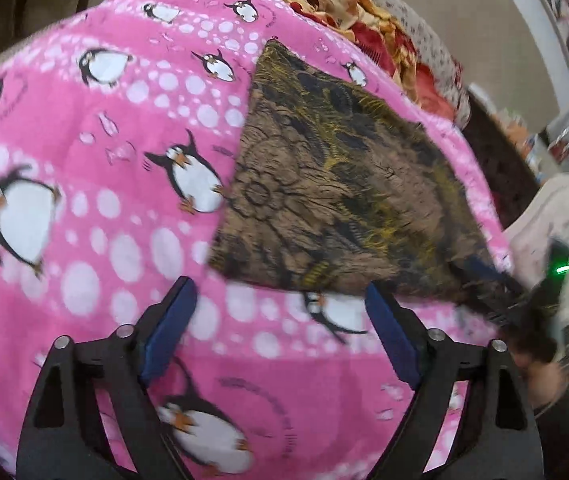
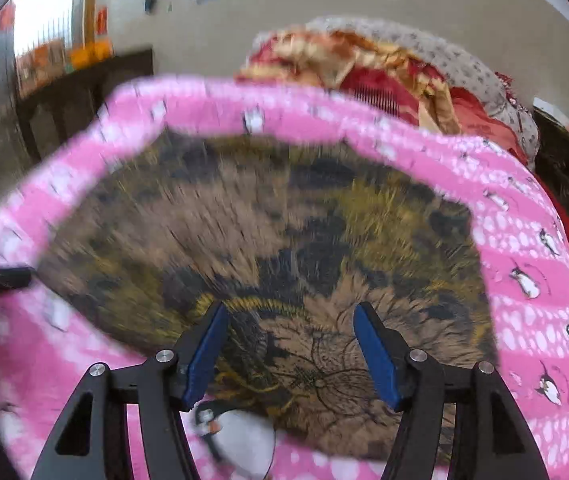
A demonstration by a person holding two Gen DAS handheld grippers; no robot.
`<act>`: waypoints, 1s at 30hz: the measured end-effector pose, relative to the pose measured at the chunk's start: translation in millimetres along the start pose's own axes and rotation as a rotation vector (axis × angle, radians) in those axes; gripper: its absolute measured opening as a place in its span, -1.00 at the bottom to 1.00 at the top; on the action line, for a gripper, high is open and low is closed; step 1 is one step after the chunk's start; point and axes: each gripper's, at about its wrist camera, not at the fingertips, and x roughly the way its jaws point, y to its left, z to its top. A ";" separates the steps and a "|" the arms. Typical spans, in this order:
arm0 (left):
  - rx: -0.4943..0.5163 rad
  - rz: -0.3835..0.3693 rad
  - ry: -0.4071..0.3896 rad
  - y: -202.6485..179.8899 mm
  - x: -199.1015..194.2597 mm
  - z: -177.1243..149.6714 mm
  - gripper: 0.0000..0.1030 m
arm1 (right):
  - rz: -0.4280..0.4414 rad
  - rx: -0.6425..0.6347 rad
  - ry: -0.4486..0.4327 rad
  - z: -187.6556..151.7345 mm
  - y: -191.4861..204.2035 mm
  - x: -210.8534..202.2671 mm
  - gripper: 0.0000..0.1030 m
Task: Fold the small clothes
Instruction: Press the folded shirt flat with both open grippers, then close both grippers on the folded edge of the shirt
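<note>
cloth: small brown cloth point(image 1: 336, 184) with black and yellow floral print, lying flat on the pink penguin blanket point(image 1: 84, 160), roughly four-sided, near corner towards the left gripper.
left gripper: left gripper point(image 1: 280, 320) jaws spread wide, nothing between the pads, hovering over bare blanket just short of the cloth's near edge.
right gripper: right gripper point(image 2: 290, 344) jaws apart, above the cloth's near part, pads not pressing on it; no grip.
background: heap of red and gold fabric point(image 1: 364, 28) past the blanket's far edge.
image quality: motion blur in both views, worse in the right wrist view.
</note>
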 end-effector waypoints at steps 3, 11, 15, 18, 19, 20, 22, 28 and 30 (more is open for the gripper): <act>-0.071 -0.123 0.032 -1.9 4.7 1.1 0.69 | 0.046 0.092 -0.048 -4.2 -13.3 -9.8 0.22; -0.126 -0.224 0.038 -18.3 24.4 8.2 0.95 | 0.070 0.114 -0.061 -18.3 -21.3 0.5 0.55; -0.125 -0.229 -0.012 -9.3 21.8 27.5 0.76 | 0.067 0.111 -0.065 -16.5 -21.0 2.6 0.55; -0.225 -0.290 -0.022 13.3 31.1 41.4 0.71 | 0.066 0.109 -0.066 -16.3 -20.8 2.7 0.55; -0.220 -0.291 -0.024 11.1 30.6 41.3 0.71 | 0.064 0.108 -0.066 -17.1 -21.2 2.1 0.55; -0.190 -0.306 -0.010 3.9 30.2 38.7 0.71 | 0.063 0.107 -0.067 -17.6 -20.8 1.7 0.55; -0.126 -0.300 0.005 -6.5 28.6 34.9 0.68 | 0.062 0.107 -0.068 -18.0 -20.4 1.0 0.55; -0.268 -0.234 -0.079 30.0 25.9 43.3 0.36 | 0.060 0.106 -0.068 -17.9 -20.2 1.4 0.55; -0.184 -0.244 -0.031 13.0 31.9 41.5 0.37 | 0.063 0.107 -0.068 -18.0 -20.7 1.5 0.55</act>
